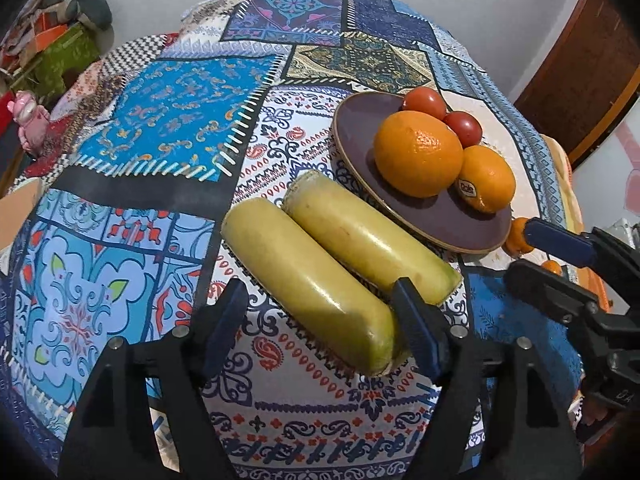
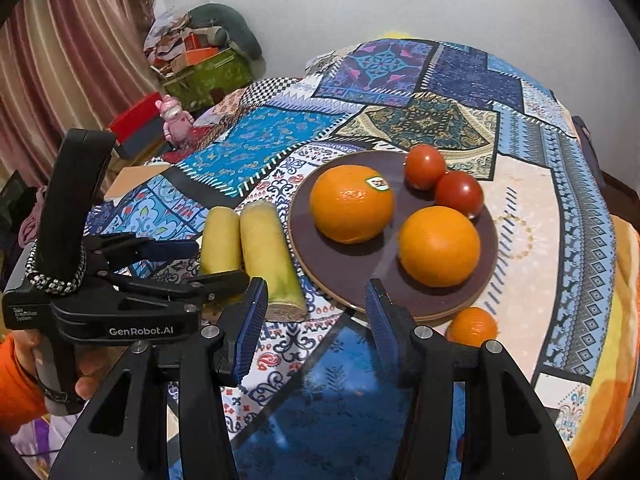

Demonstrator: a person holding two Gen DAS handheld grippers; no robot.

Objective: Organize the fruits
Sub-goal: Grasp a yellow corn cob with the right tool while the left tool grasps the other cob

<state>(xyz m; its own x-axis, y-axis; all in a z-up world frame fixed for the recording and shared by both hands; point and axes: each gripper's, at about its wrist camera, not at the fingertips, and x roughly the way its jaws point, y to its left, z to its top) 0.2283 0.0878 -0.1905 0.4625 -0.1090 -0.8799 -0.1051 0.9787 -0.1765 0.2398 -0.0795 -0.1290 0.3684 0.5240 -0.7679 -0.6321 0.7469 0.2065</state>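
Note:
A dark plate (image 1: pixel 448 224) (image 2: pixel 356 292) holds two oranges (image 1: pixel 418 154) (image 2: pixel 351 203) and two tomatoes (image 1: pixel 425 101) (image 2: pixel 425 166). Two yellow-green stalk pieces (image 1: pixel 316 280) (image 2: pixel 269 256) lie side by side on the cloth left of the plate. A small mandarin (image 2: pixel 472 326) lies on the cloth at the plate's near right edge. My left gripper (image 1: pixel 320 320) is open, its jaws astride the near end of the nearer stalk piece. My right gripper (image 2: pixel 316 316) is open and empty, just before the plate's near rim; it also shows in the left wrist view (image 1: pixel 548 256).
A patchwork cloth (image 1: pixel 172 128) covers the round table. A pink toy figure (image 2: pixel 175 120) stands at the table's far left edge. Boxes and clutter (image 2: pixel 200 64) sit against the wall behind. A cardboard sheet (image 2: pixel 134 178) lies at the left edge.

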